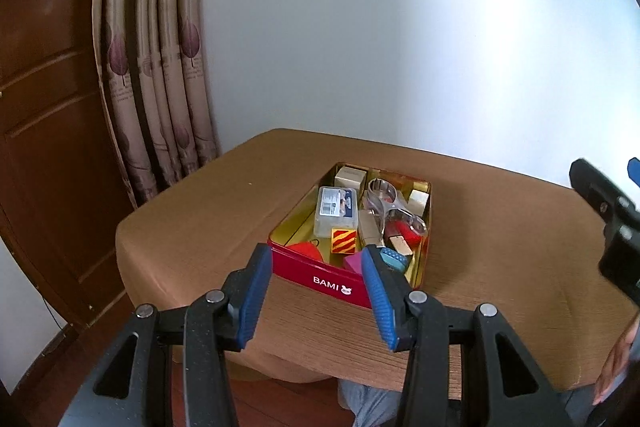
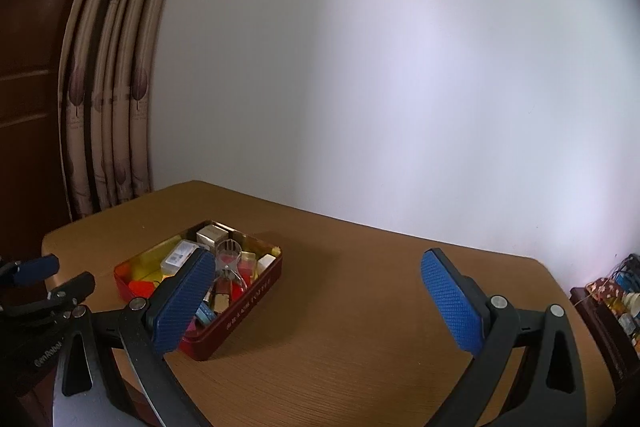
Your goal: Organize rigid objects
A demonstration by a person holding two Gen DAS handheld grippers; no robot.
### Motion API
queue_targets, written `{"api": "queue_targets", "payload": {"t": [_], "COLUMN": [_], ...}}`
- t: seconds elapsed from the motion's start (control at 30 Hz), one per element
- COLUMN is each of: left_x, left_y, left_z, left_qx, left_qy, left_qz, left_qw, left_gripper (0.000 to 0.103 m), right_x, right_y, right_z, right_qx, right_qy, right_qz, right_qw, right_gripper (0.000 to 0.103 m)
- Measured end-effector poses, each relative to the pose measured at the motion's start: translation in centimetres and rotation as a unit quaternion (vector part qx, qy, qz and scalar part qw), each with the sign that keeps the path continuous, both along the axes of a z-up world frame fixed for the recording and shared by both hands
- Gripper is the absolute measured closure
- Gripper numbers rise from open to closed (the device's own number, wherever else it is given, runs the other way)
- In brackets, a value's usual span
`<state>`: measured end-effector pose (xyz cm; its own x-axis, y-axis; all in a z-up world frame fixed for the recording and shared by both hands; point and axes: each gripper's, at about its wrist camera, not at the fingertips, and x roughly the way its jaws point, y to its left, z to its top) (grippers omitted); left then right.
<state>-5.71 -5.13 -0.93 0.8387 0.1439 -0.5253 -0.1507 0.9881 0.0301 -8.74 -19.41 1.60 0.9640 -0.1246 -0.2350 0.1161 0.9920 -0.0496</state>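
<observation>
- The red tin (image 1: 320, 277) sits on the brown surface (image 1: 200, 211), lid off, near its front edge.
- Inside lie a clear plastic case (image 1: 335, 213), a striped red-and-yellow block (image 1: 344, 241), small cream boxes (image 1: 350, 177) and a glass piece (image 1: 382, 191), all packed close.
- The left tongs (image 1: 316, 293) hang just in front of the tin, spread apart and holding nothing.
- The right tongs (image 2: 316, 301) stand wide and bare, over the surface to the right of the tin (image 2: 240, 311).
</observation>
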Motion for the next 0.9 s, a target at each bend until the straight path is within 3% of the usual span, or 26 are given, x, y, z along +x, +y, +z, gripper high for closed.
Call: {"api": "queue_targets", "payload": {"t": [0.6, 0.9], "left_x": [-0.1, -1.0], "left_y": [0.6, 0.1], "left_z": [0.5, 1.6], "left_qx": [-0.003, 0.027], "left_qy": [-0.003, -0.023], "left_qz": [-0.005, 0.010], "left_qw": [1.0000, 0.9993], "left_gripper": [0.050, 0.050], "right_x": [-0.5, -0.4], "right_y": [0.2, 0.6], "right_z": [0.7, 0.8], "right_qx": [0.018, 0.022], "right_qy": [0.000, 0.010], "right_qz": [-0.001, 0.015], "right_qw": [1.000, 1.000], "right_gripper": [0.001, 0.001]}}
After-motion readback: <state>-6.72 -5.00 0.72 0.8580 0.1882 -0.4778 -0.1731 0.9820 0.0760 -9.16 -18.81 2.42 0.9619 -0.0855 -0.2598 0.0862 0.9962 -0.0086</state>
